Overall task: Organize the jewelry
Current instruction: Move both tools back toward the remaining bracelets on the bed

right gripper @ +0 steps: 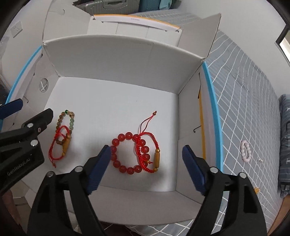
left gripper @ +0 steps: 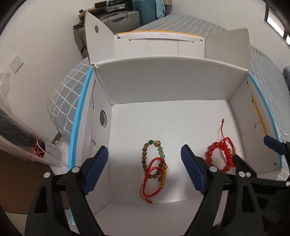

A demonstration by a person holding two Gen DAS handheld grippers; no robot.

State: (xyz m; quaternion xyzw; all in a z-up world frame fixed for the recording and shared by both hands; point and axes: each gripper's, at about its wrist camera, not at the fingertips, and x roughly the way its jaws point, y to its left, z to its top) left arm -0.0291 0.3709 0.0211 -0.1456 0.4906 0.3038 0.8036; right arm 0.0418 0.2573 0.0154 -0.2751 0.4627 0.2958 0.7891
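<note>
The left gripper (left gripper: 145,163) hangs above the open white cardboard box (left gripper: 163,81) with its blue-padded fingers (left gripper: 96,168) spread wide and nothing between them. Framed between those pads on the box floor lies a brown wooden bead bracelet (left gripper: 154,158) with a few green beads, and a red cord bracelet (left gripper: 151,179) with a long wooden tube bead lies across its lower half, the two touching. The right gripper (right gripper: 146,168) is likewise wide apart and empty, held over the right part of the same box; its own pads frame a red bead bracelet (right gripper: 126,154) lying flat on the floor, with a second red braided cord bracelet (right gripper: 148,154) draped over its right side — one loose cord end trails toward the back wall. The two pairs of bracelets lie well apart from each other, the brown pair nearer the left wall, the red pair nearer the right. The box stands with its flaps up on a grey bedspread (right gripper: 244,90) with a white grid pattern. Out on that bedspread, to the right of the box and apart from it, lies a pale pink bead bracelet (right gripper: 245,151). Beyond the box, grey and teal suitcases (left gripper: 125,17) stand against the wall.
</note>
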